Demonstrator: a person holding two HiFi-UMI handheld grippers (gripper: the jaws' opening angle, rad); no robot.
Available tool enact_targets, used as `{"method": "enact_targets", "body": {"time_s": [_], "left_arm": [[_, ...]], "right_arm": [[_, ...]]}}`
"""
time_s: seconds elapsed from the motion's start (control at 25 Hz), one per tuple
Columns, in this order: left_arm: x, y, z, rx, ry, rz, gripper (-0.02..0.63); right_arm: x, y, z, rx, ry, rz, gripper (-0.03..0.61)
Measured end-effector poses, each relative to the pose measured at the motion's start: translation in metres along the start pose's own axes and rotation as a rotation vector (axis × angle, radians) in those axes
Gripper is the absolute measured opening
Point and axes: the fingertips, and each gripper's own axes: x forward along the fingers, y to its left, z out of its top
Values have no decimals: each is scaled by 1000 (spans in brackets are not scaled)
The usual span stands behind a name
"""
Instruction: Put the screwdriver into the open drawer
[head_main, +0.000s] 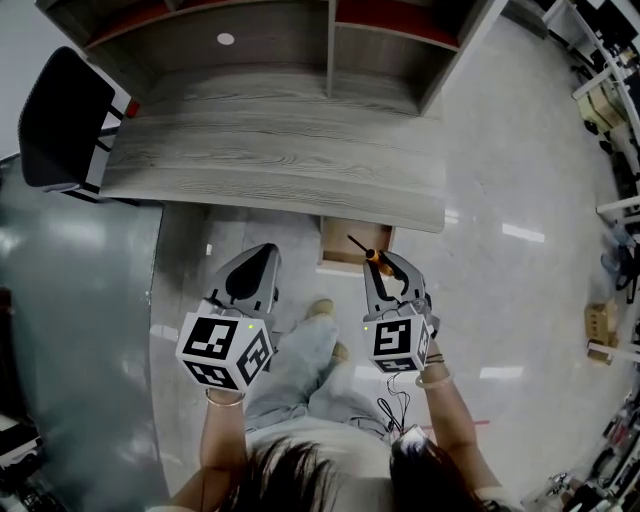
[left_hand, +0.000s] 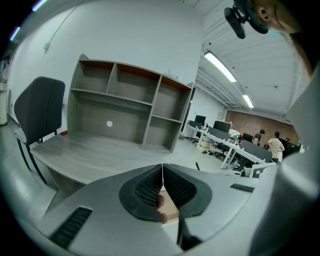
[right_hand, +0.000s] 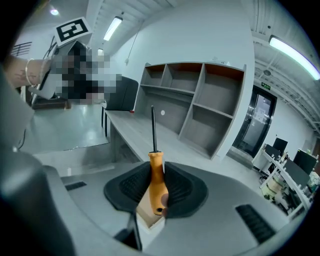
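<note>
My right gripper (head_main: 386, 263) is shut on the orange handle of a screwdriver (right_hand: 157, 181), whose dark shaft (right_hand: 153, 127) points forward and up. In the head view the screwdriver (head_main: 366, 250) hangs over the open wooden drawer (head_main: 336, 243) that juts from under the grey desk (head_main: 270, 160). The drawer's pale inside (right_hand: 148, 210) shows below the handle in the right gripper view. My left gripper (head_main: 254, 266) is shut with nothing between its jaws, held to the left of the drawer; the left gripper view shows a bit of the drawer (left_hand: 170, 209) below its closed pads.
A grey shelf unit (head_main: 300, 40) stands at the back of the desk. A black chair (head_main: 62, 120) is at the desk's left end. Glossy floor (head_main: 520, 250) lies to the right, with office clutter along the far right edge. The person's legs (head_main: 300, 360) are below the grippers.
</note>
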Motion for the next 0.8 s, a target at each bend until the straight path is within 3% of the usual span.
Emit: {"method": "enact_targets", "body": {"time_s": [0.8], "left_arm": [[23,30,-29,-42,66,9,18]], "right_arm": [[65,16,-63,-70,129,45,100]]}}
